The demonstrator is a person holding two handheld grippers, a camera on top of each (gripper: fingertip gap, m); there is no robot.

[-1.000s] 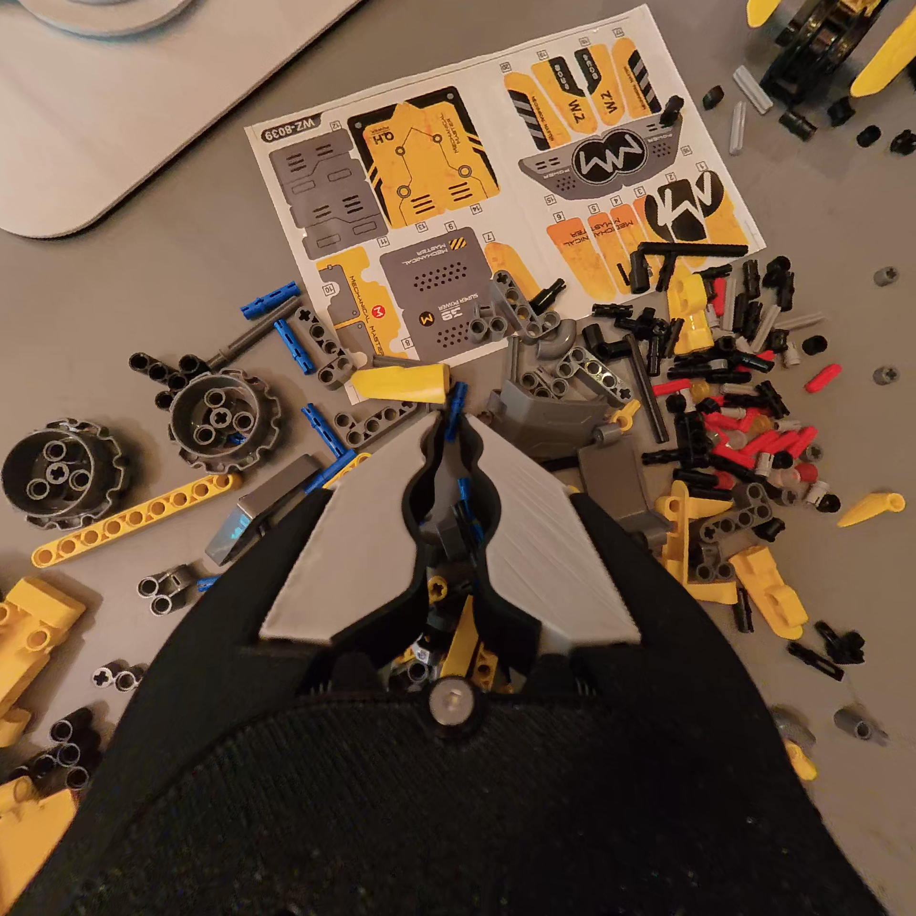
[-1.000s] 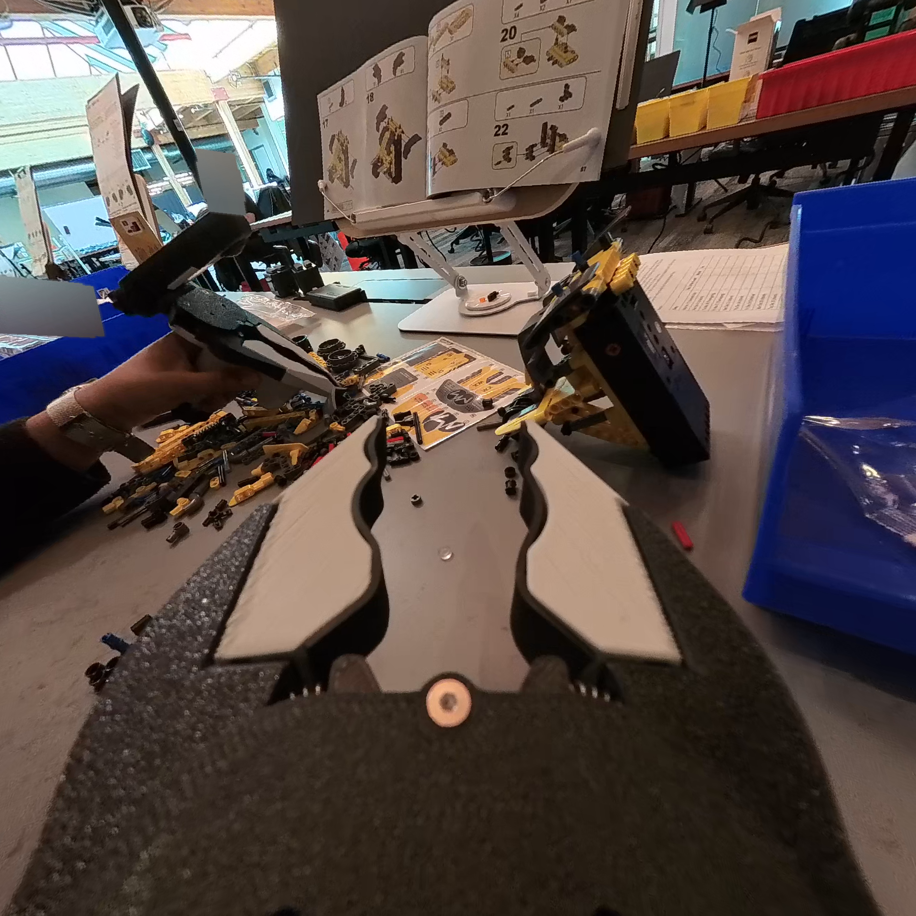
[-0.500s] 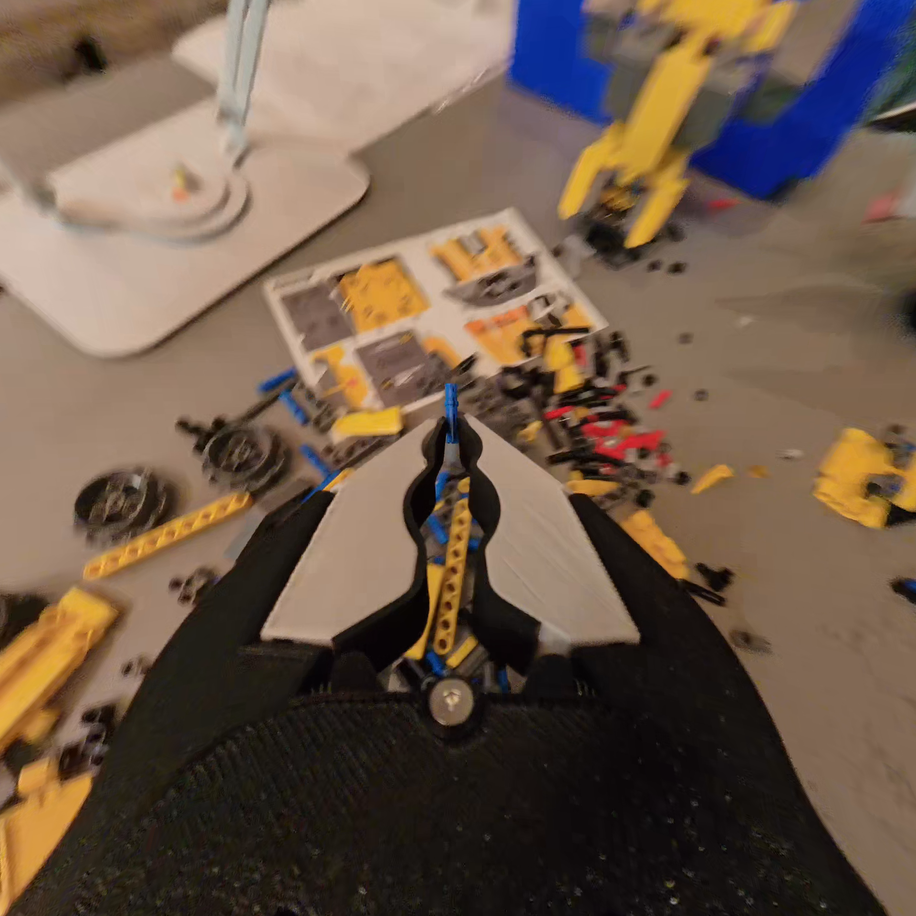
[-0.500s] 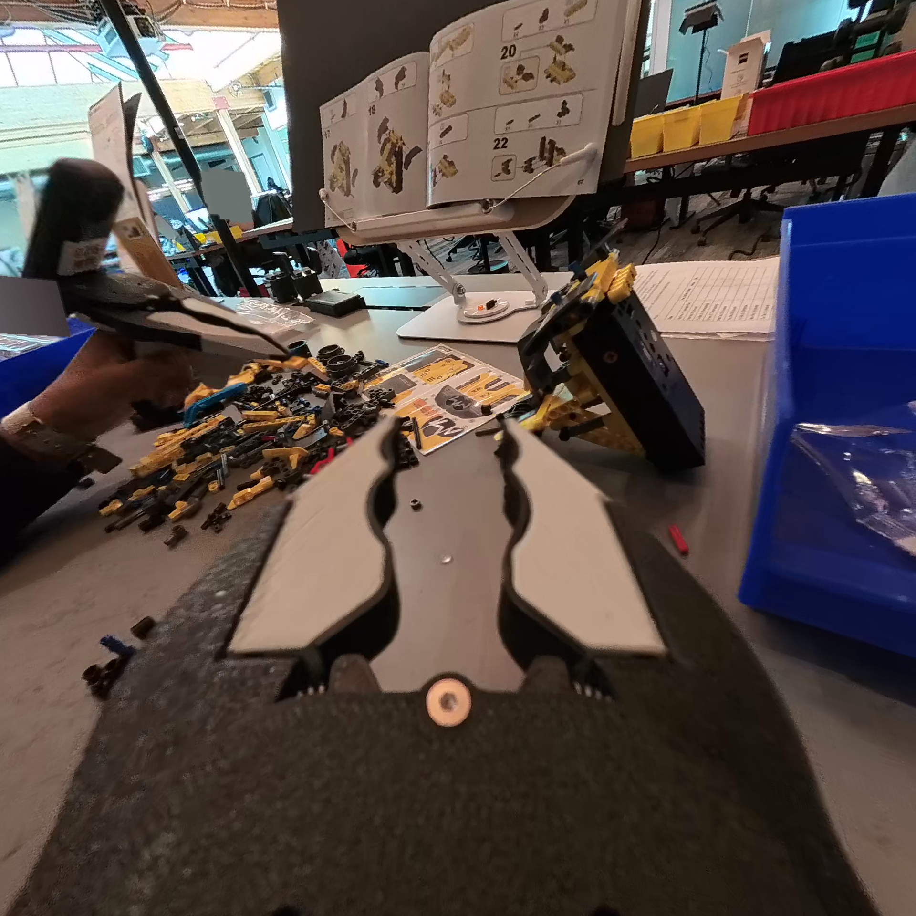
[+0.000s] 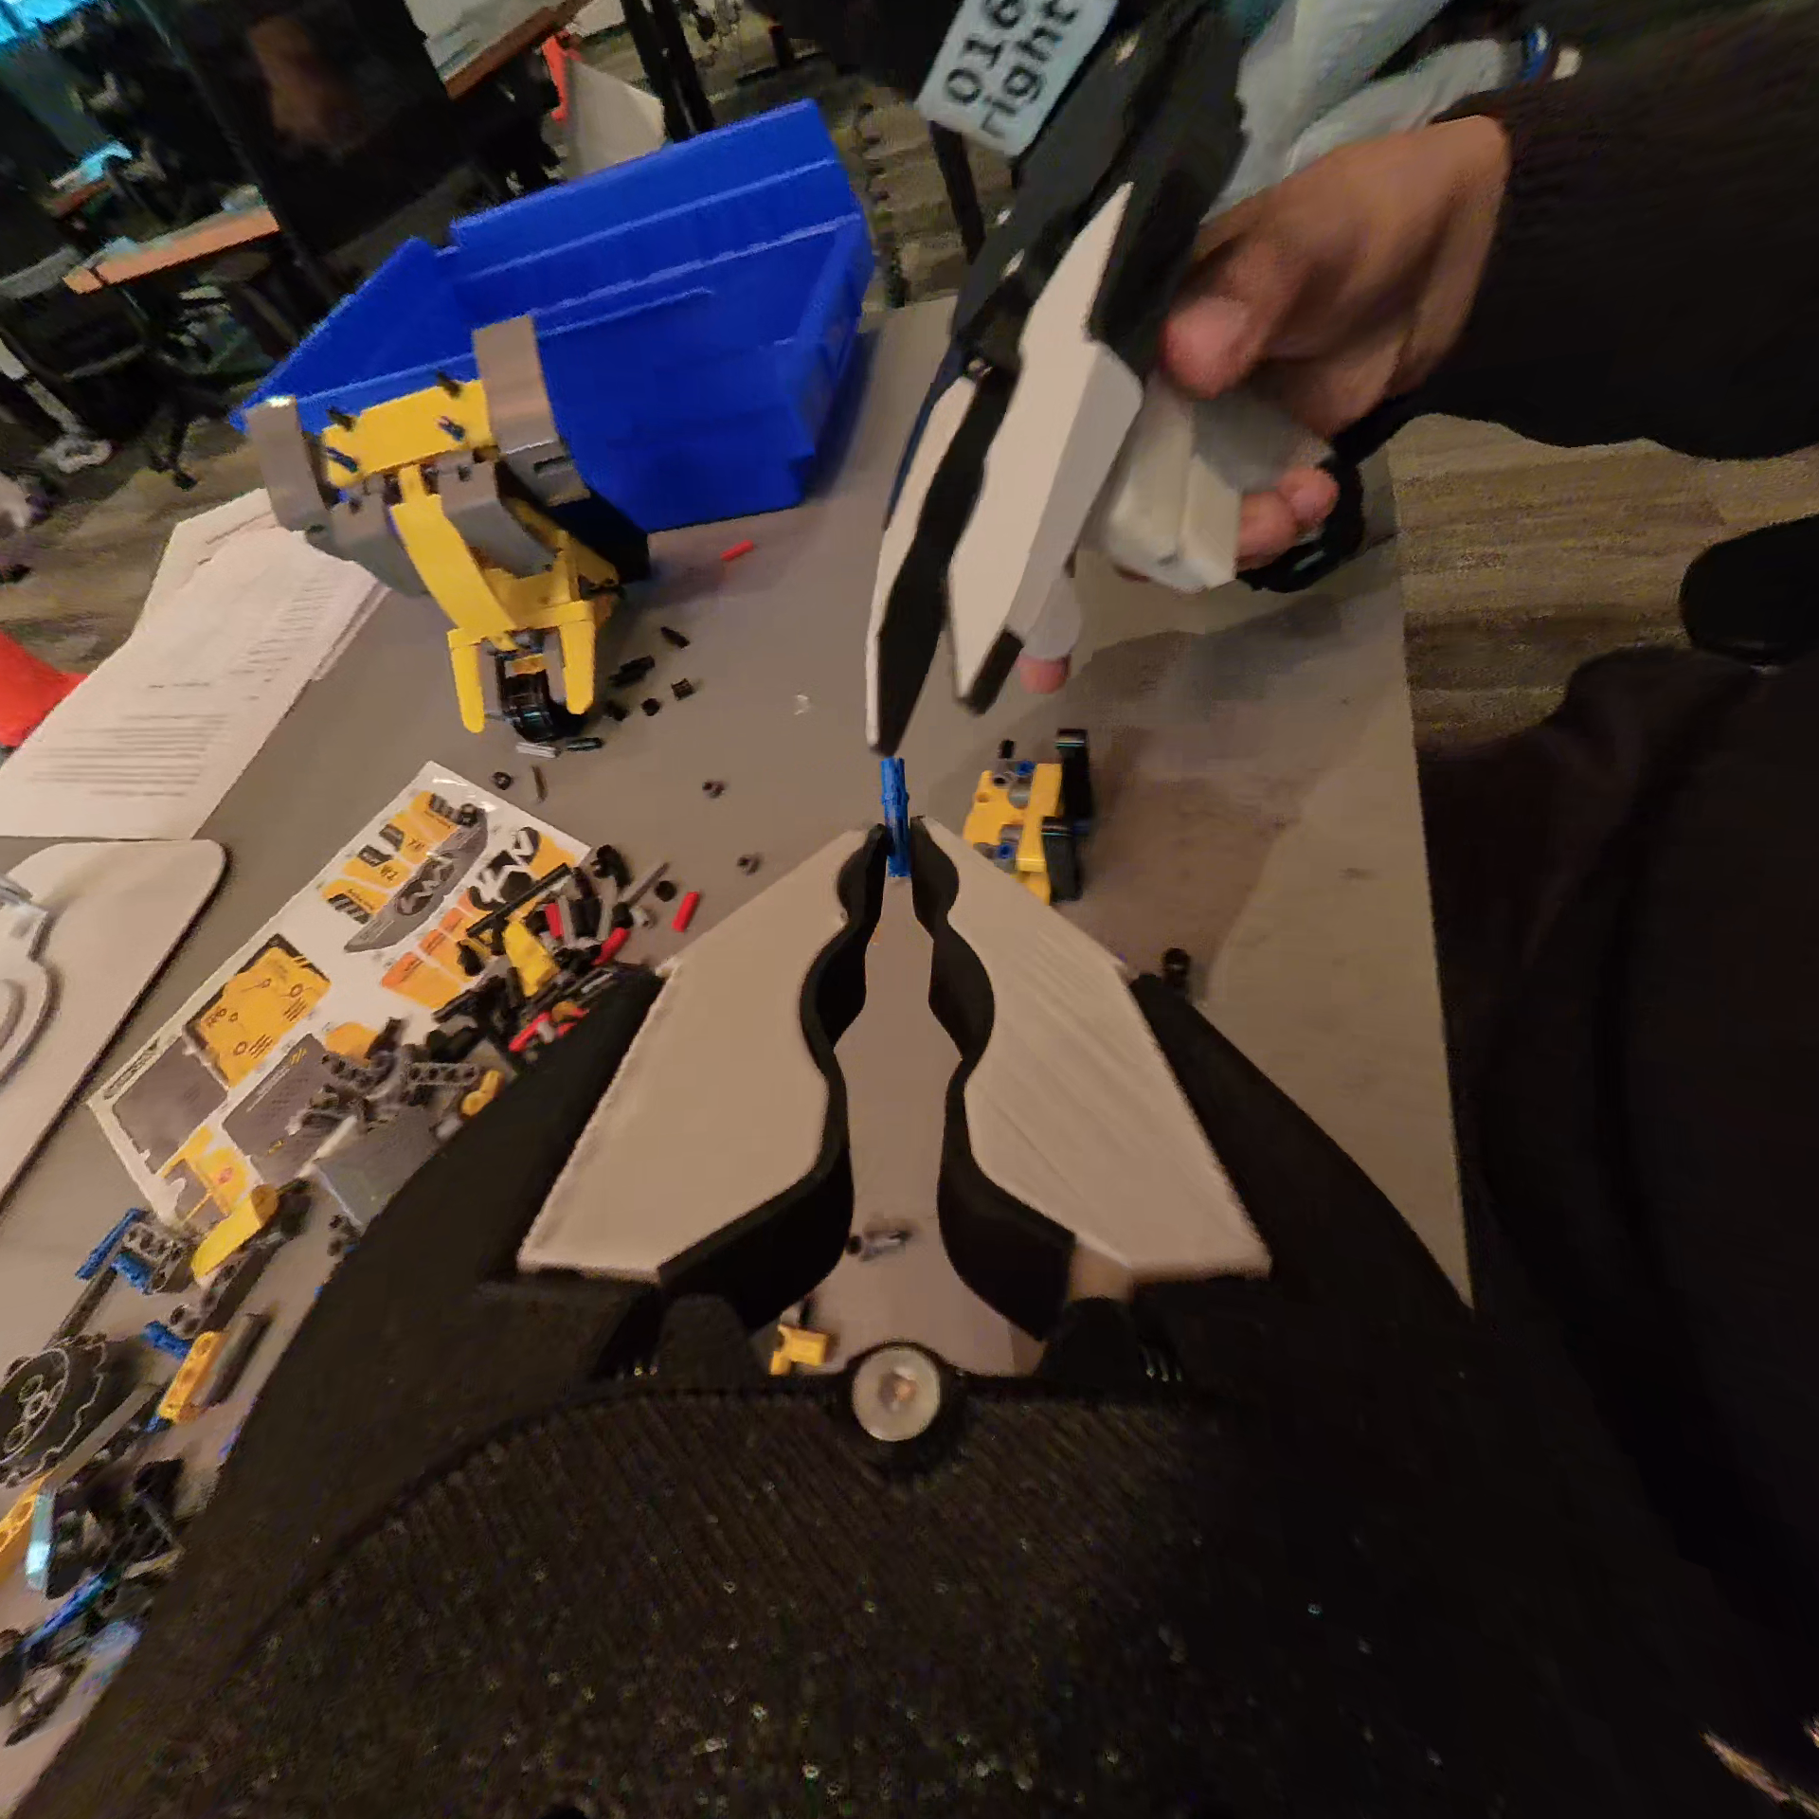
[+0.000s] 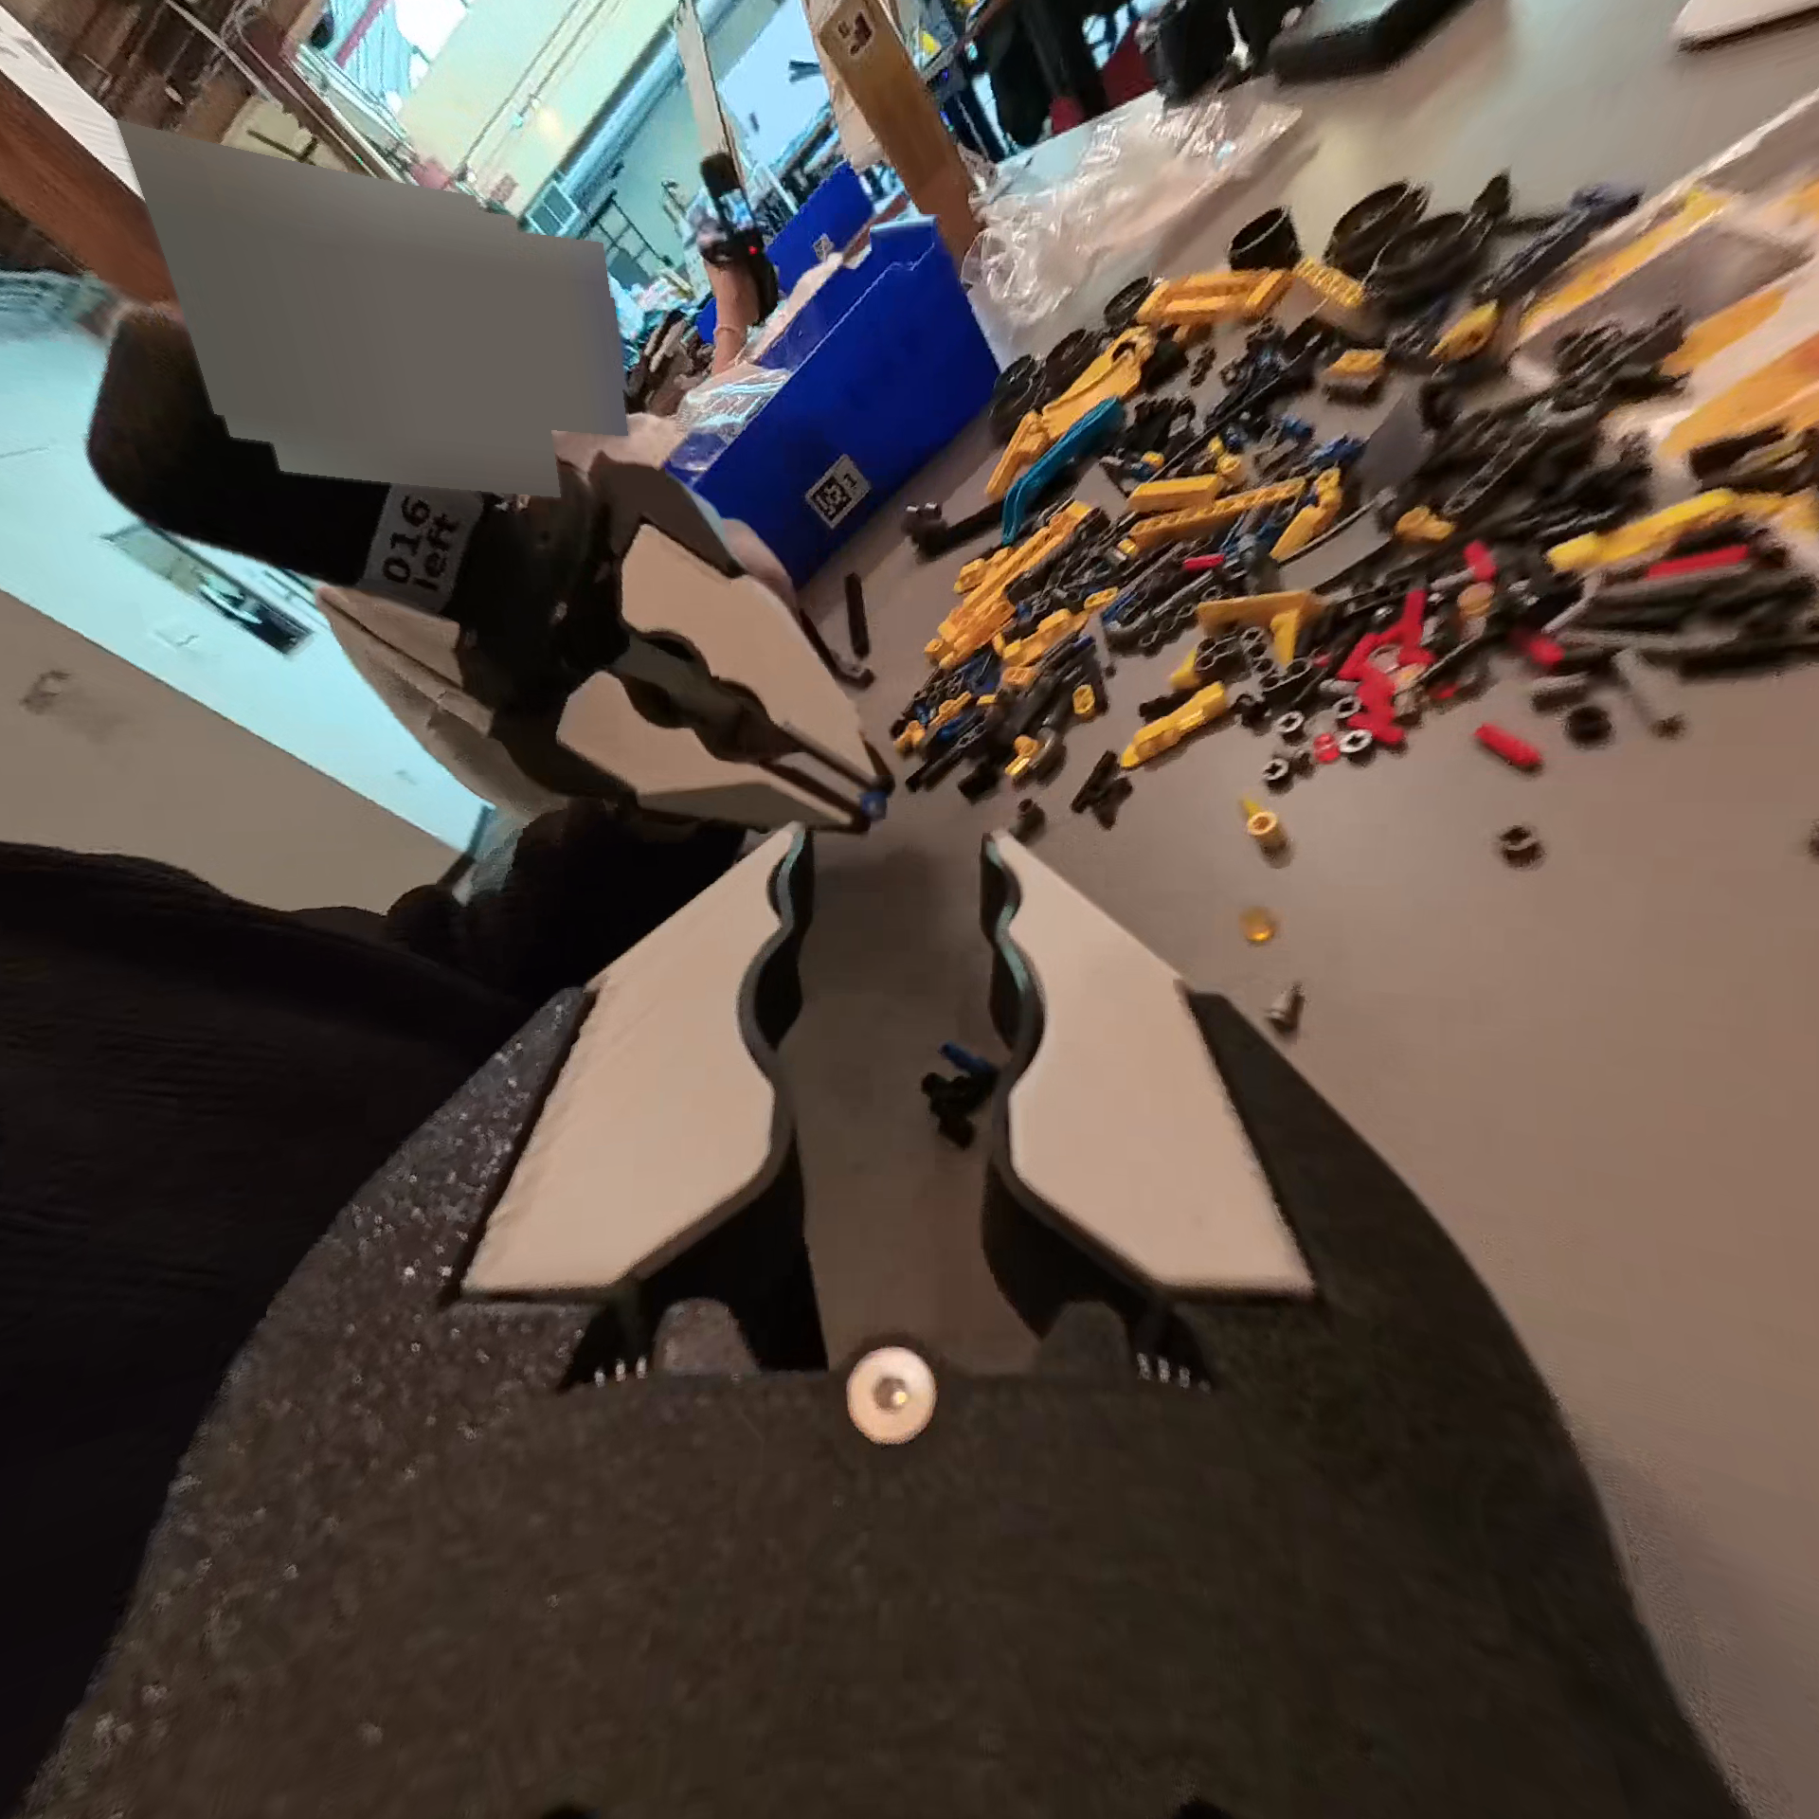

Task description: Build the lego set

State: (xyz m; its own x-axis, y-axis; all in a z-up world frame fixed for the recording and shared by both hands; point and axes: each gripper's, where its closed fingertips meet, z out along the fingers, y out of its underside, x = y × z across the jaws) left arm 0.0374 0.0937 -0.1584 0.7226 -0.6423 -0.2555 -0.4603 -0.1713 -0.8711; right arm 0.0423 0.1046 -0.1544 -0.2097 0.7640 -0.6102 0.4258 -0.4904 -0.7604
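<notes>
My left gripper is shut on a small blue pin that sticks out past its tips, held above the grey table. My right gripper, held by a hand, points down just beyond the pin, jaws apart and empty. In the right wrist view my right gripper is open, and the left gripper with the blue pin sits right by its left fingertip. A small yellow and black sub-assembly lies on the table under the tips.
A yellow and grey model leans on a blue bin. A sticker sheet and a pile of loose parts lie to the left. Printed papers, a stand base and a second blue bin stand around. The tips of both grippers are at nearly the same place.
My left gripper lifted the blue pin off the parts pile and swung right. My right gripper turned left, away from the model, until the two tips nearly meet.
</notes>
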